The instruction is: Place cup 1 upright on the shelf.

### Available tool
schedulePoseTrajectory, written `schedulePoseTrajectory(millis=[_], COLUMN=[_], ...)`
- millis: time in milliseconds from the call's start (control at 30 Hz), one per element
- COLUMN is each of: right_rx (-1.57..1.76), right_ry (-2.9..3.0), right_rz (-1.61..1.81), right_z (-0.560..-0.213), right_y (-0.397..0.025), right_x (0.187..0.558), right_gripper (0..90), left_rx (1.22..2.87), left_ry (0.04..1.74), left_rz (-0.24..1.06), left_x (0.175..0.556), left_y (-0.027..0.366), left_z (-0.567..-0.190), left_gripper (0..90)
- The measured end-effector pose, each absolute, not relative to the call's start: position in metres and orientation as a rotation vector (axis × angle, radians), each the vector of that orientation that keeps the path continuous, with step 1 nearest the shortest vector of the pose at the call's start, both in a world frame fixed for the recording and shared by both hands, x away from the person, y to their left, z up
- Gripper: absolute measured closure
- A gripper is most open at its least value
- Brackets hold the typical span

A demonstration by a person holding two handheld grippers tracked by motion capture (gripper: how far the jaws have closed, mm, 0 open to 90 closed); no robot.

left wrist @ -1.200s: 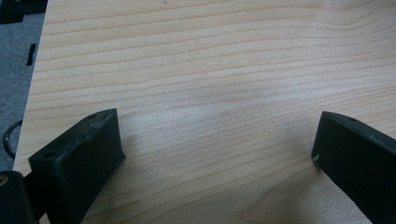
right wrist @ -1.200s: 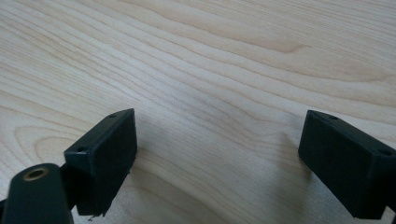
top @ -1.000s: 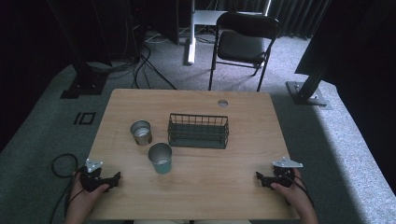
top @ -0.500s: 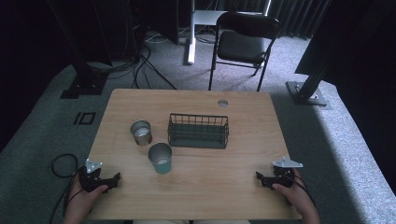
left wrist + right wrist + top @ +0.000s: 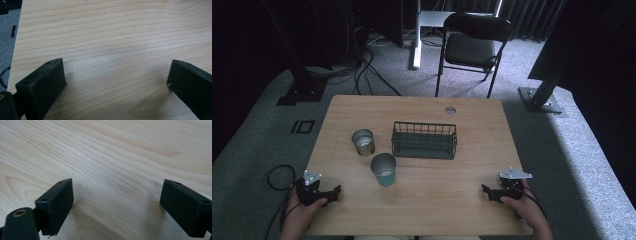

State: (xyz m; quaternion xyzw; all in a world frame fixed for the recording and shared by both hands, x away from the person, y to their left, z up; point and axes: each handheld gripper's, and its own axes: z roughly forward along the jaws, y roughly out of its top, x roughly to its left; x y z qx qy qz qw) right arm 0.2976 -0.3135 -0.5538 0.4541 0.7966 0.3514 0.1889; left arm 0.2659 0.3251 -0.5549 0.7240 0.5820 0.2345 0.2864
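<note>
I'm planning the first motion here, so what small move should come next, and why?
Probably bring the left claw forward toward the teal cup, the thing nearest it. Both claws, the right claw too, rest open on the table edge, holding nothing, and bare wood lies between claw and cup.

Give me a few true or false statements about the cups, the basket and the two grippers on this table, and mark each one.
1. The wire basket holds a cup. False: nothing lies in it.
2. Both grippers are open. True: the left gripper and the right gripper have jaws spread wide over bare wood.
3. The teal cup lies on its side. False: it stands upright.
4. The silver cup stands left of the basket. True.
</note>
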Motion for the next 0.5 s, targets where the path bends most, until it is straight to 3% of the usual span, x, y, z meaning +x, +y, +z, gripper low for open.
schedulePoseTrajectory(millis=[500], right_rx=[1.159], right_ry=[2.311], right_rz=[1.045], right_z=[-0.544], right_y=[-0.286], right_x=[0.304], right_gripper=[11.5], left_rx=[1.930], left_ry=[1.556], left_rz=[0.627], left_x=[0.266], left_y=[0.325], left_z=[-0.555], left_gripper=[2.3])
